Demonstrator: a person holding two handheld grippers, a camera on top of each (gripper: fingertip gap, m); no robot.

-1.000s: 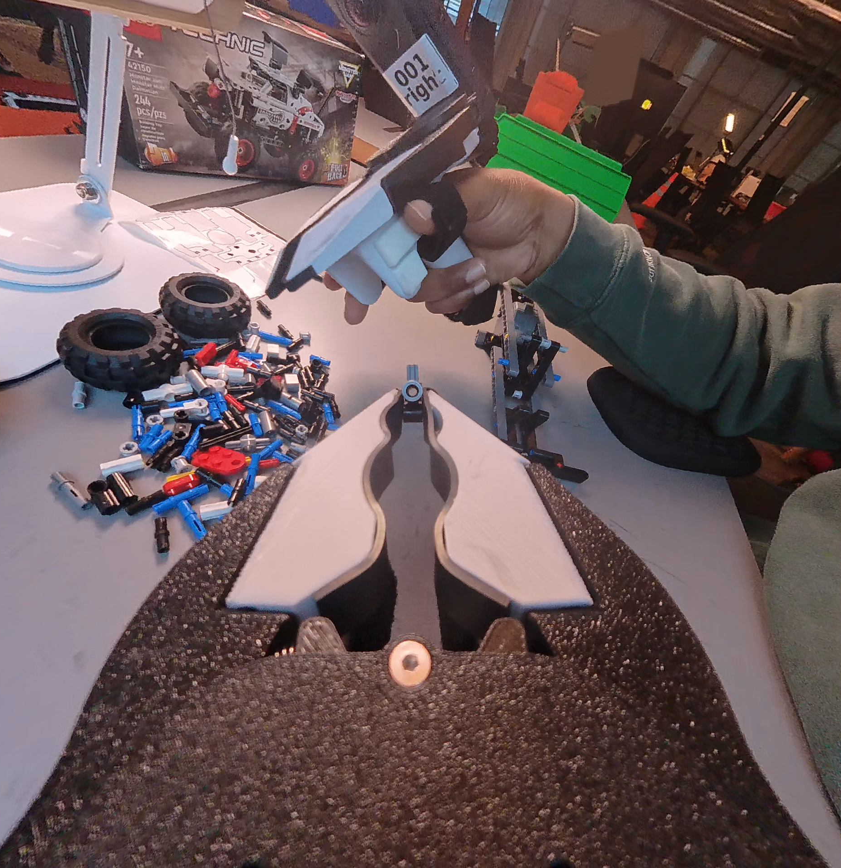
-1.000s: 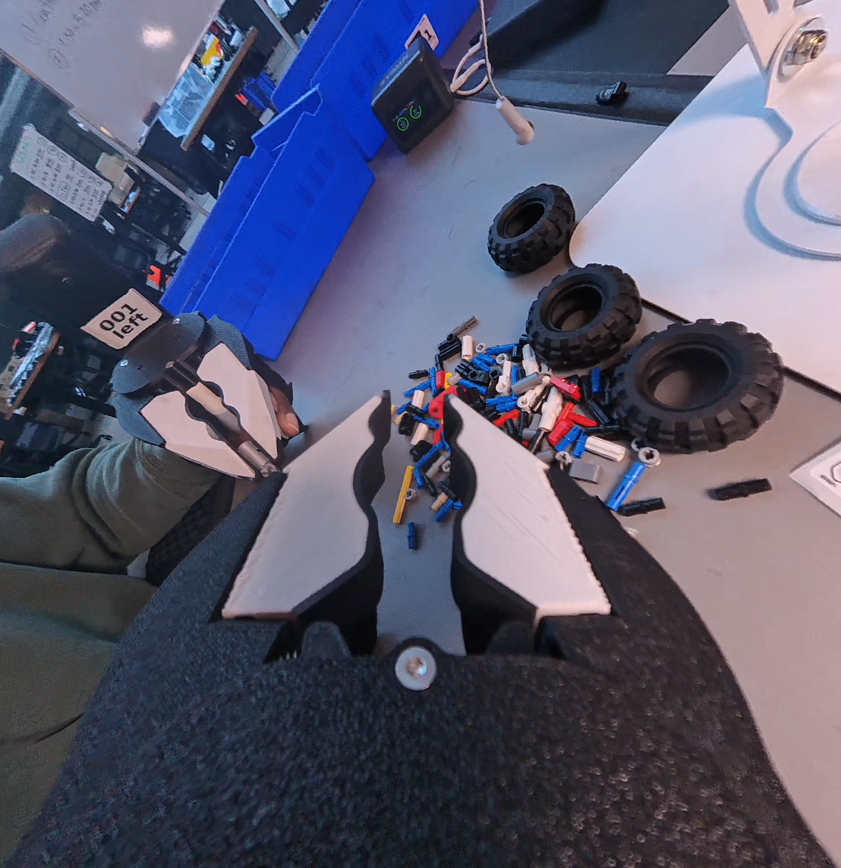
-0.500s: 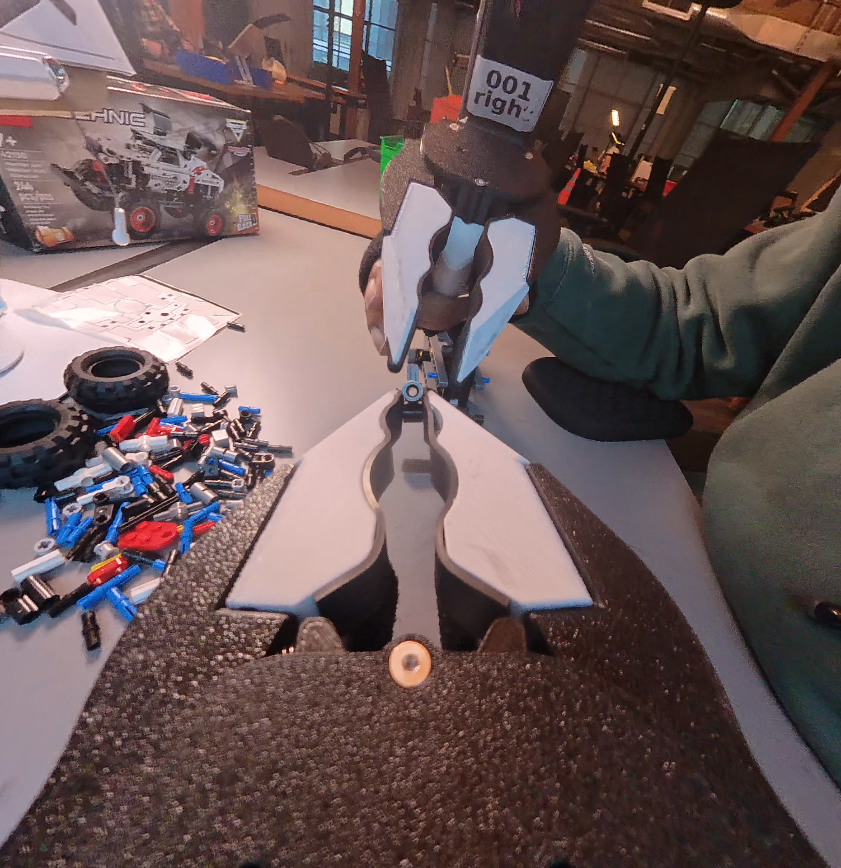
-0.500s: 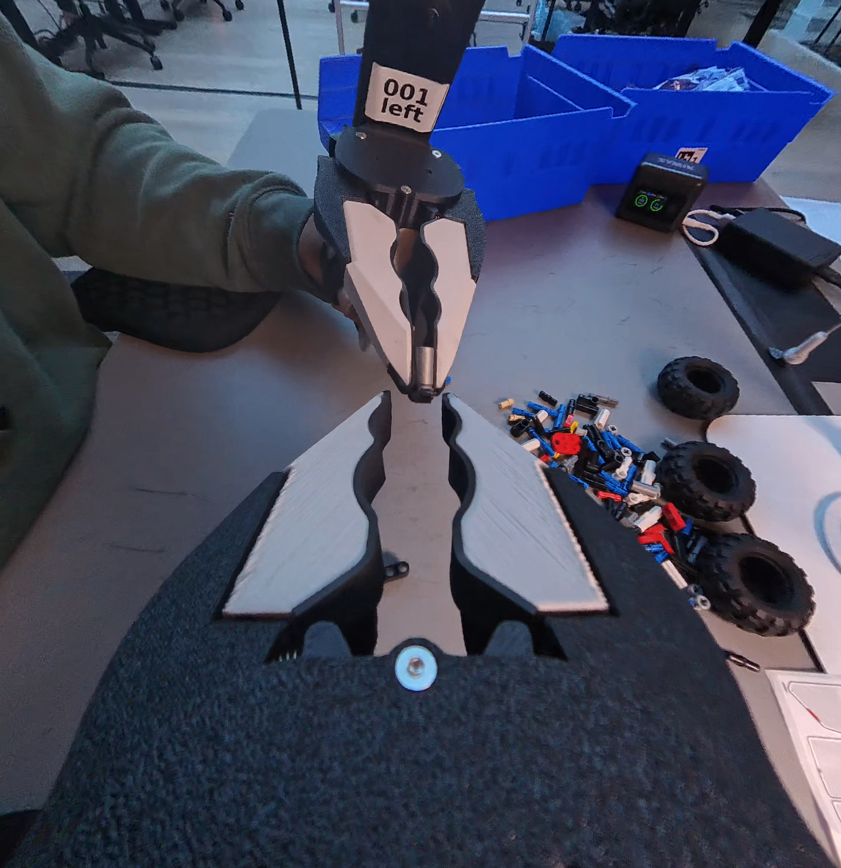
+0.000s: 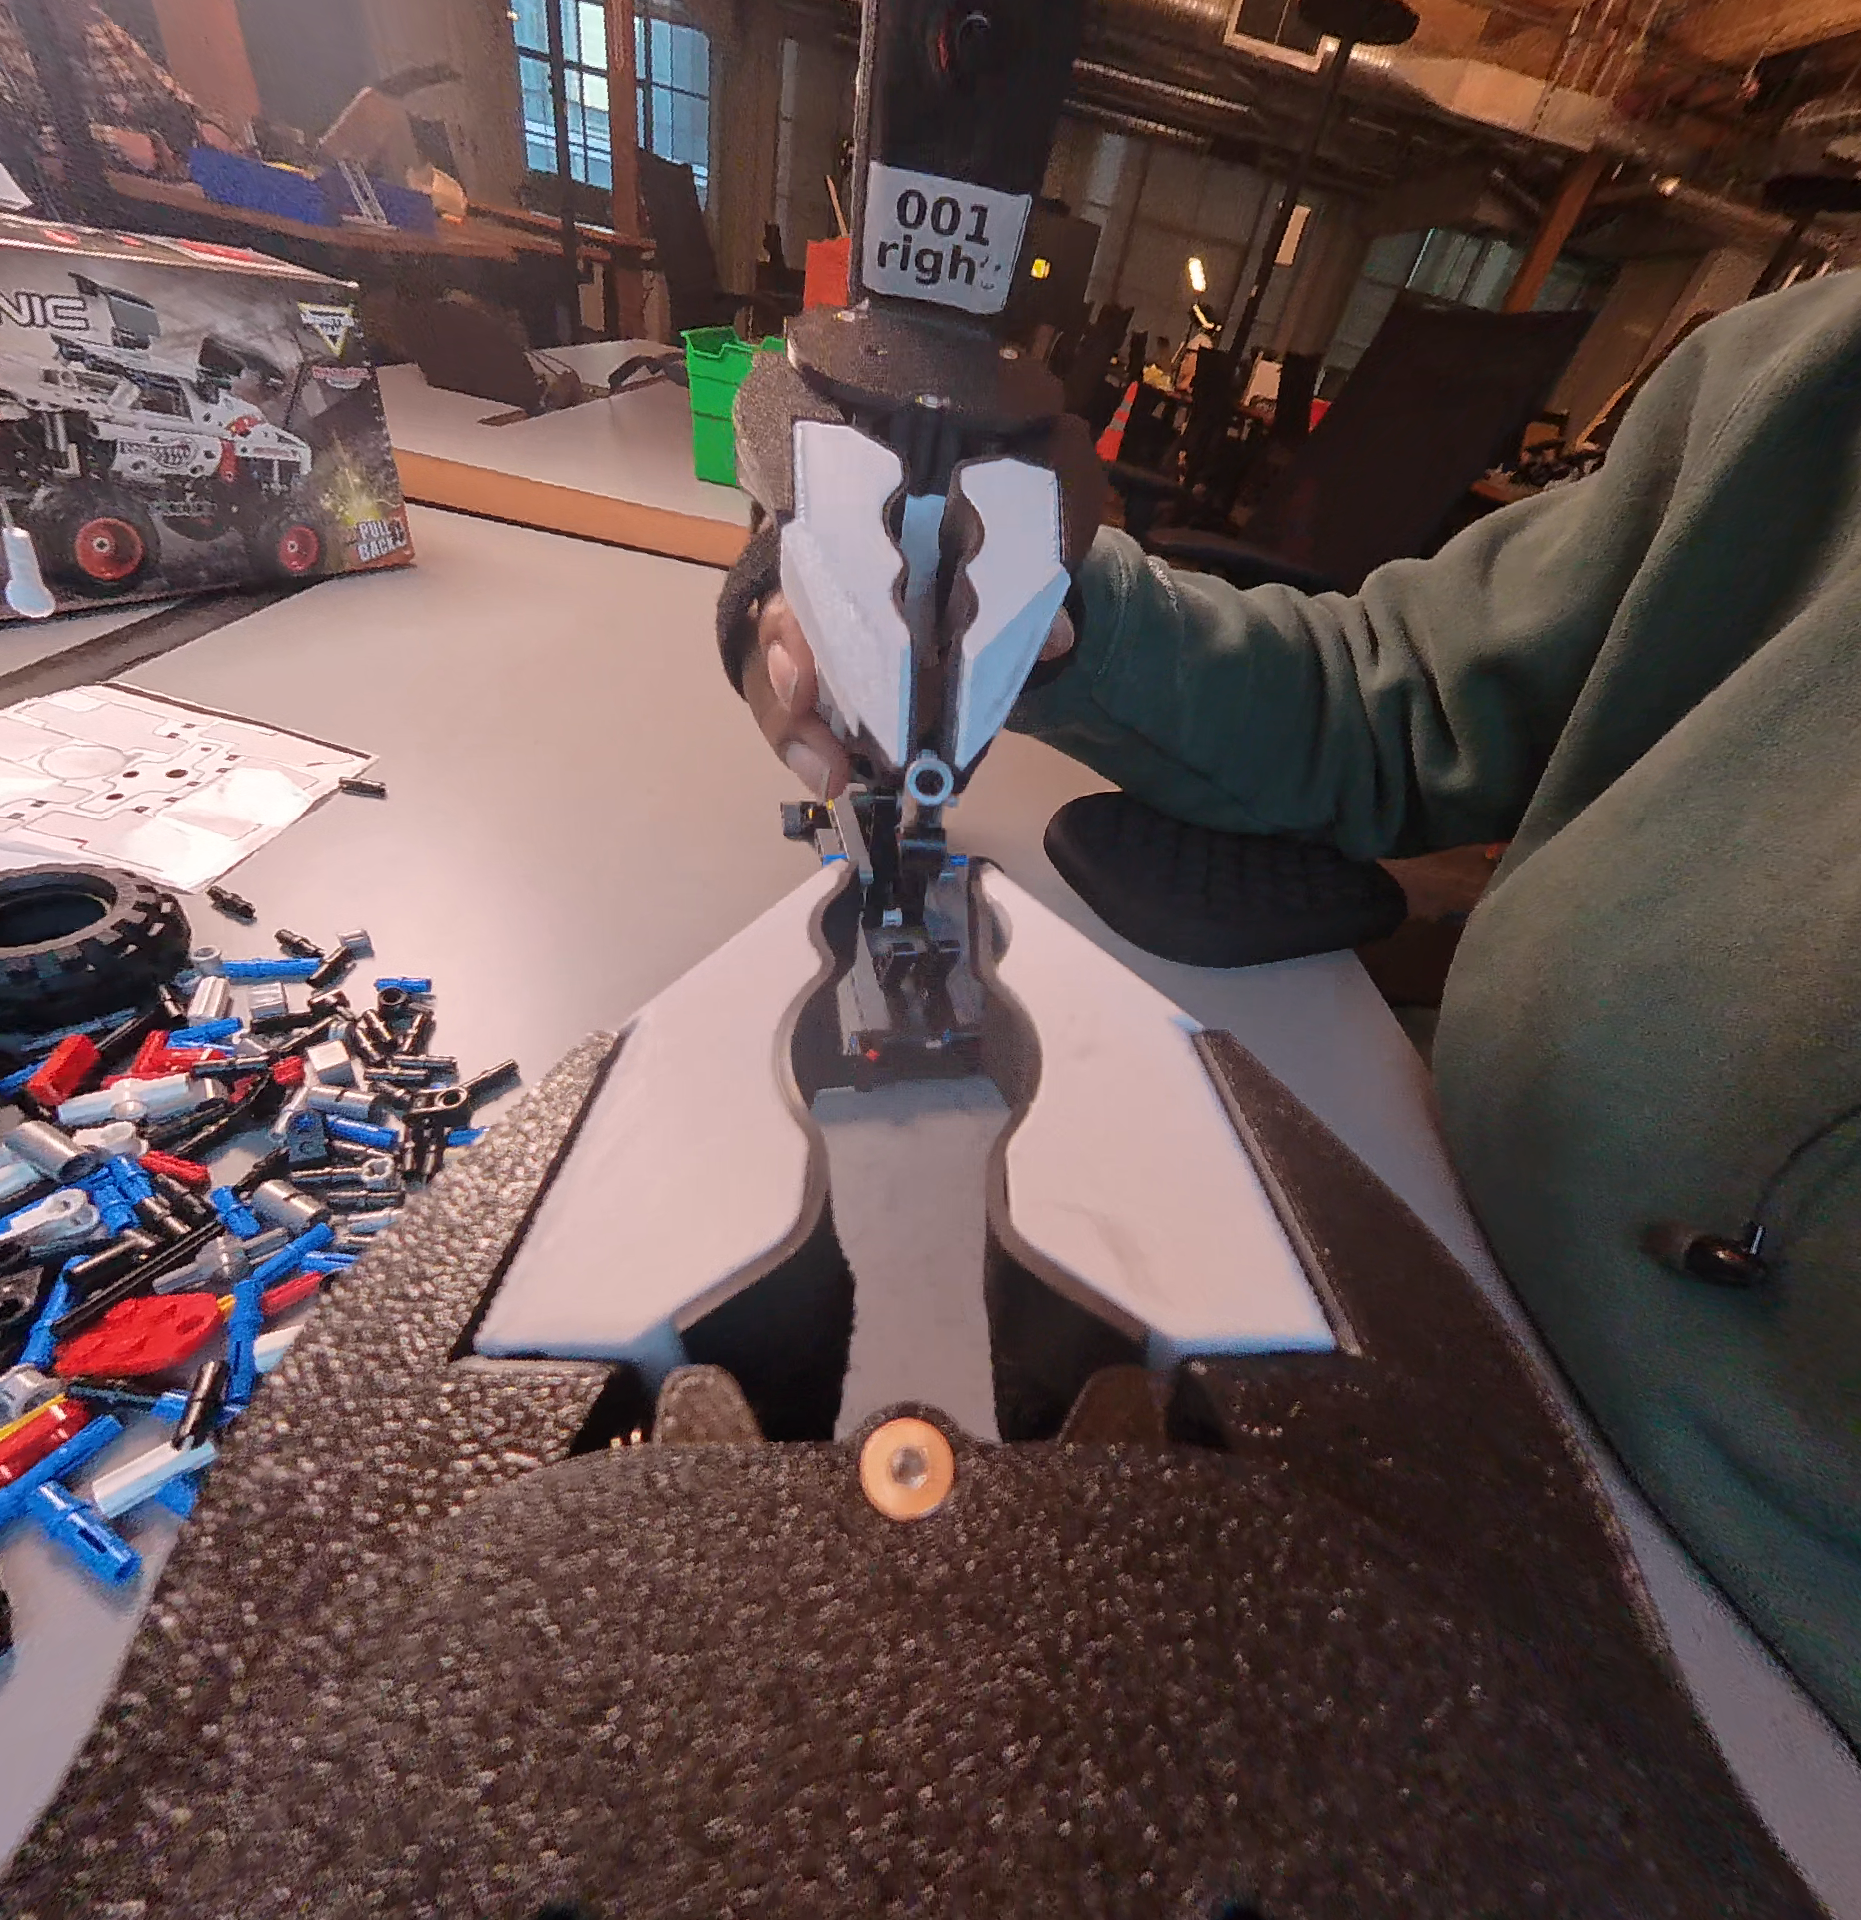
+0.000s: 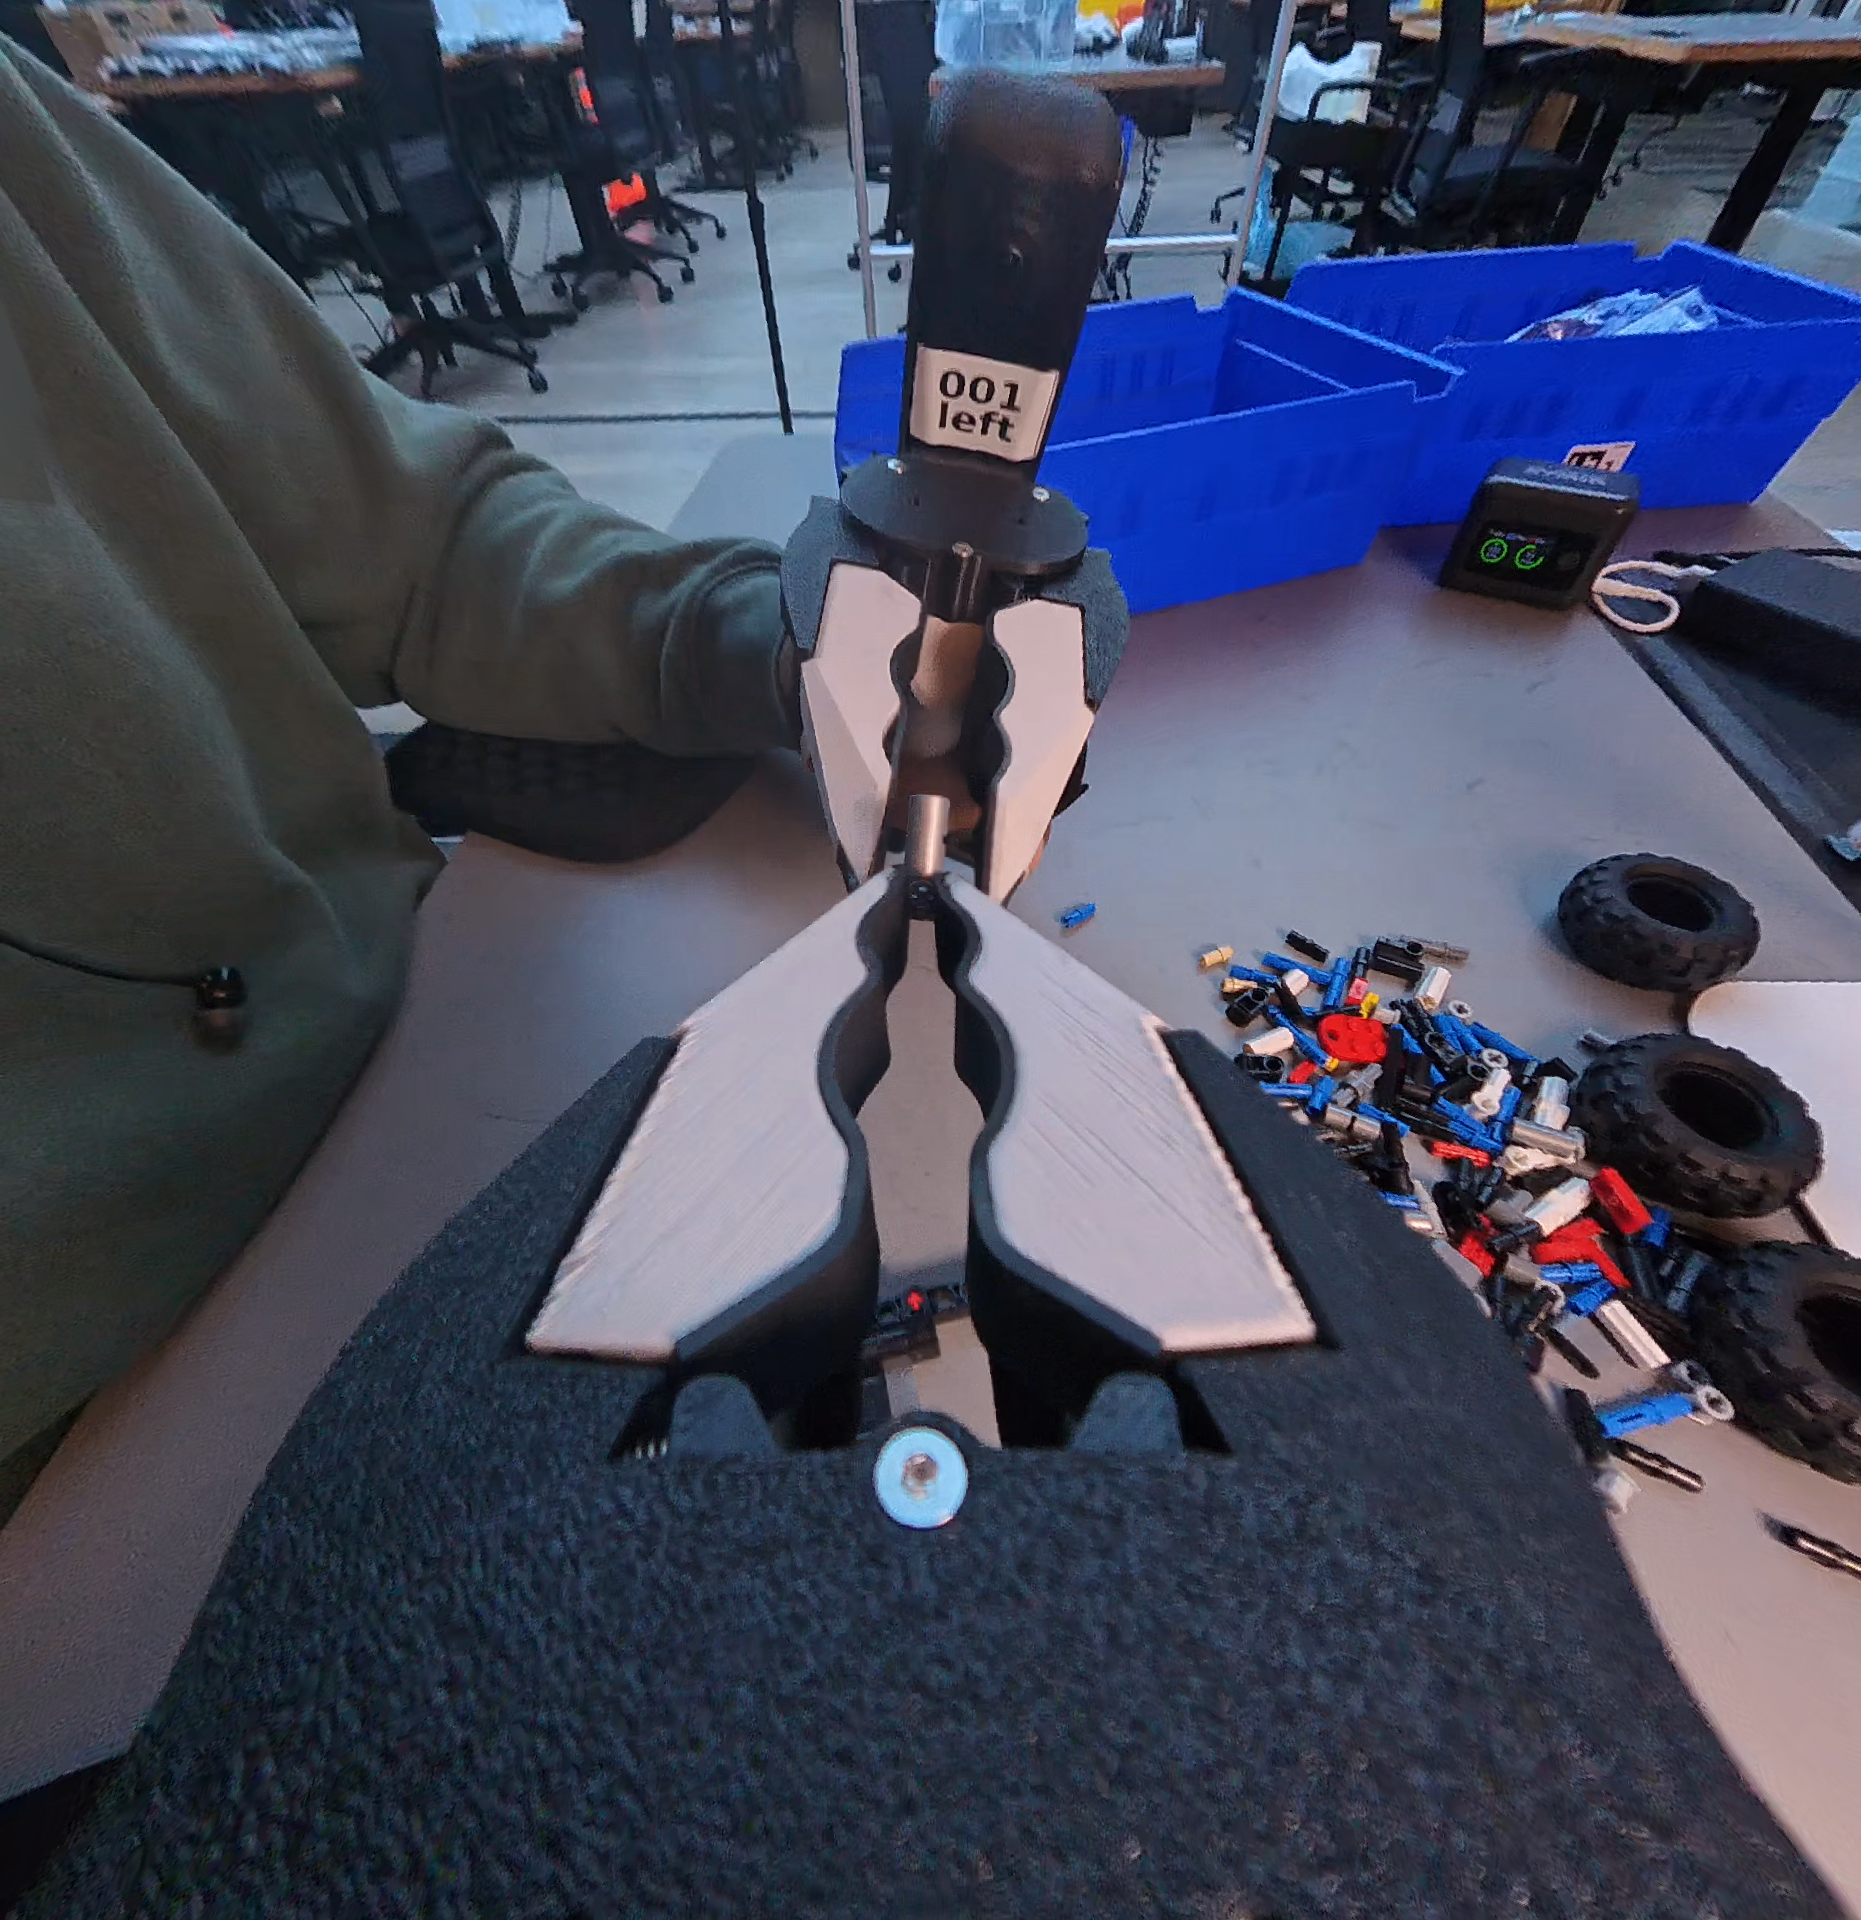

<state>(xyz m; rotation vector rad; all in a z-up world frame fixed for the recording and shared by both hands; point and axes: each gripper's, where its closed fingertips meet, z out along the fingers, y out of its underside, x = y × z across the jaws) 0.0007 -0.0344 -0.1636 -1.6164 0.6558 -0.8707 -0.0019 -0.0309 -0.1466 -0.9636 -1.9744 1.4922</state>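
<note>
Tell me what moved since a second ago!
The right gripper swung over from above the pile to face the left gripper, then shut on the grey pin. The left gripper, which had held that pin, opened and let go. The pile and the tyres stayed where they were on the table.

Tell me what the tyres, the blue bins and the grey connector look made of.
Tyres: matte black rubber, probably, given the knobbly tread. Blue bins: rigid moulded plastic, with a slight sheen. Grey connector, pinched at the right tool's tips: smooth hard plastic, it seems.
</note>
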